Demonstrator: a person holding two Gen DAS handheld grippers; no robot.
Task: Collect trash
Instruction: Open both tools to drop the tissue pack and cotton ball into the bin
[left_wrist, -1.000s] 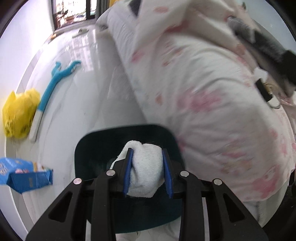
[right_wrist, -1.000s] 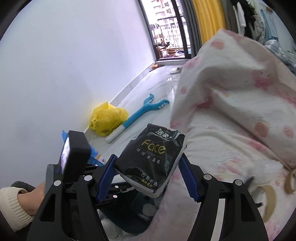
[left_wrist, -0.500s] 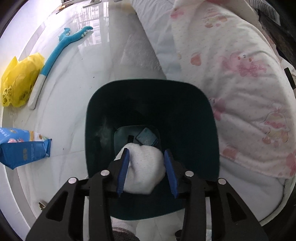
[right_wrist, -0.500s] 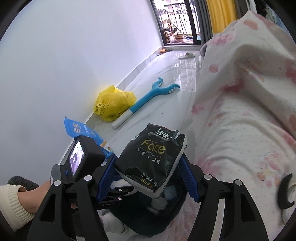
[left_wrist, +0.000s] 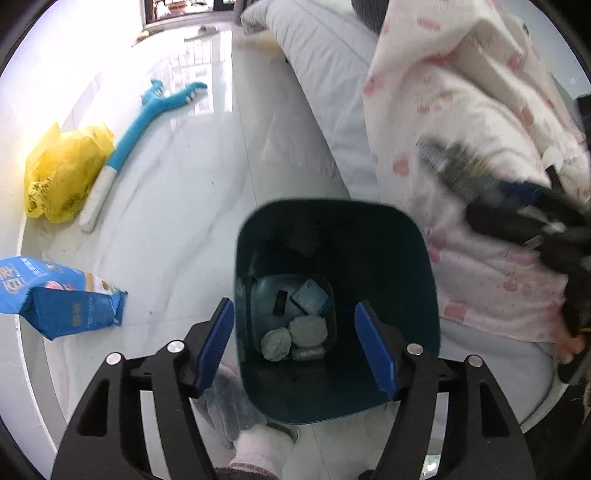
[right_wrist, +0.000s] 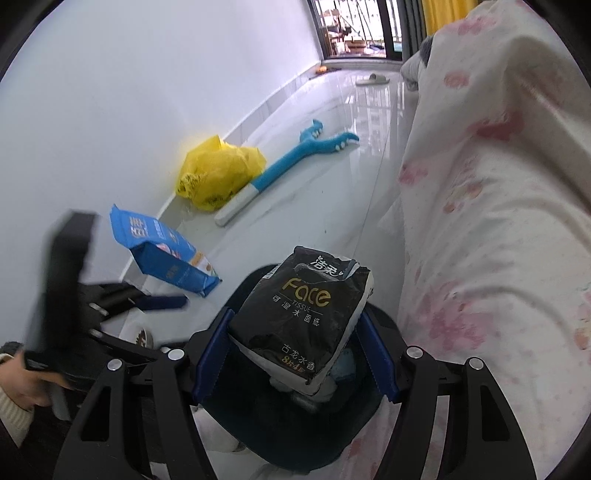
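A dark teal bin (left_wrist: 391, 288) stands on the floor beside the bed. My left gripper (left_wrist: 294, 303) hangs over it, its jaws opening with nothing between them. Several white tissue wads (left_wrist: 295, 334) and a small blue box (left_wrist: 310, 301) lie at the bin's bottom. My right gripper (right_wrist: 294, 316) is shut on a black "Face" tissue pack (right_wrist: 299, 306), held just above the bin's (right_wrist: 236, 417) mouth. In the right wrist view the left gripper (right_wrist: 147, 300) shows blurred at the left, held by a hand (right_wrist: 22, 387).
On the glossy white floor along the wall lie a yellow plastic bag (left_wrist: 62, 177), a long blue and white toy (left_wrist: 147, 118) and a blue packet (left_wrist: 59, 299). The bed's pink-patterned blanket (left_wrist: 461, 110) is right of the bin. A white-socked foot (left_wrist: 258, 446) stands by it.
The left gripper moved over the bin and opened; the white wad it held now lies in the bin. The right gripper came down over the bin with the black pack.
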